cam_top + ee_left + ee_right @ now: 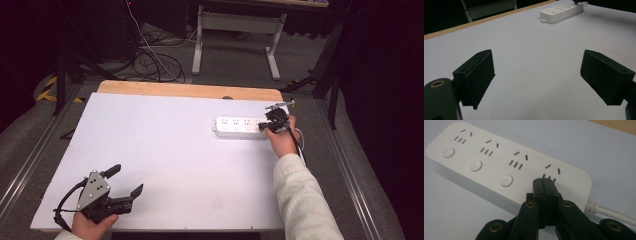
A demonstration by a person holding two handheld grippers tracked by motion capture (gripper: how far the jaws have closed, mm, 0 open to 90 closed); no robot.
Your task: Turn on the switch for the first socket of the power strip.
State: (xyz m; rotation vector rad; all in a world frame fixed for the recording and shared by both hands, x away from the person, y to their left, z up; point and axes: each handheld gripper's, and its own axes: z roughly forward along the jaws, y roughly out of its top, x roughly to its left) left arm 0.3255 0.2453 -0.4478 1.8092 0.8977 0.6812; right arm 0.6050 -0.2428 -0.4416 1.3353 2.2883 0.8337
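- In the high view I have the white power strip point(237, 127) lying right of centre on the white table point(165, 150), in the upper right part of the board, its long side running left to right.
- My right gripper point(270, 126) sits at the strip's right end, my right hand point(282, 140) just below it and the pale sleeve point(302, 200) running down to the bottom edge of the frame.
- In the right gripper view the two black jaws are pressed flat together with nothing between them, and their joined tips rest on top of the strip point(506, 165) at the socket nearest the cord.
- That view shows three round buttons point(506, 180) in a row along the strip's near edge and the white cord point(611, 213) leaving at lower right.
- My left gripper point(125, 181) is in the lower left of the high view, held in my left hand point(92, 225) above the table's near edge.
- Its jaws stand wide apart and hold nothing; in the left gripper view bare table shows between them, with the strip point(561, 11) far off at the top of the frame.
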